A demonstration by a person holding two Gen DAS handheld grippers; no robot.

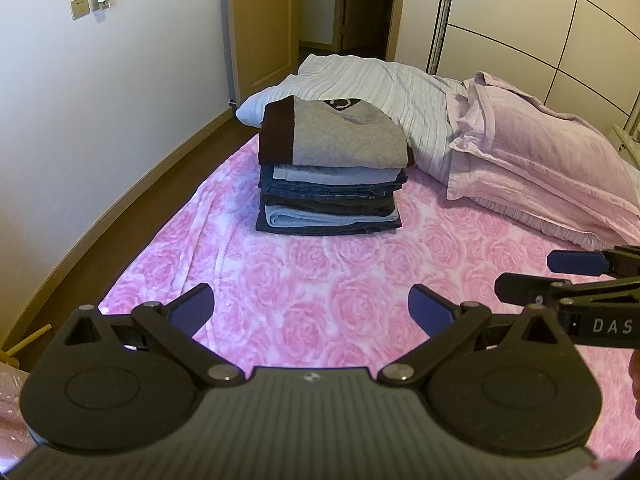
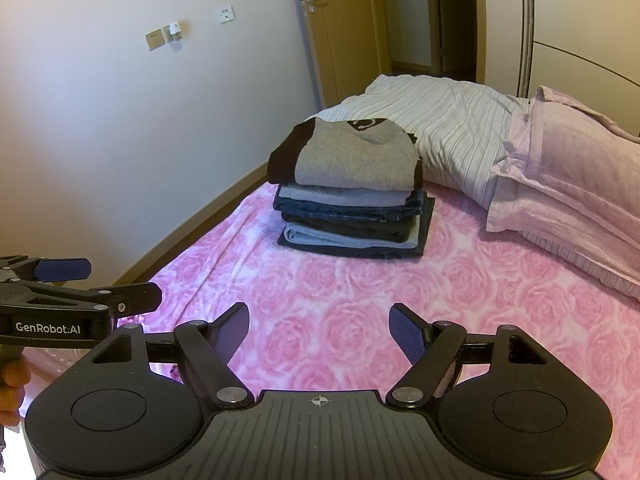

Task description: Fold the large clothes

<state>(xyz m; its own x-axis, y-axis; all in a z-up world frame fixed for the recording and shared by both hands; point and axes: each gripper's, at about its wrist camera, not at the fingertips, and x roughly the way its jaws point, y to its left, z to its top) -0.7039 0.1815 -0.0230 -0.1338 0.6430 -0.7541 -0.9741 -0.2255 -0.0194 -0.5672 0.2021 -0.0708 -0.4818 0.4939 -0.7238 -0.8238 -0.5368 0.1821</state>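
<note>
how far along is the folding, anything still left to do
Done: a stack of folded clothes sits on the pink rose blanket, a grey sweater on top, jeans beneath. In hand: nothing; the left gripper and right gripper are both open and empty above the blanket. Left: no unfolded garment shows in either view, only the striped duvet and pink pillow behind, so folding looks finished.

both tongs, left tongs (image 1: 311,310) and right tongs (image 2: 319,330): black ribbed bodies, round discs, silver screws, blue pads, white lettering.
</note>
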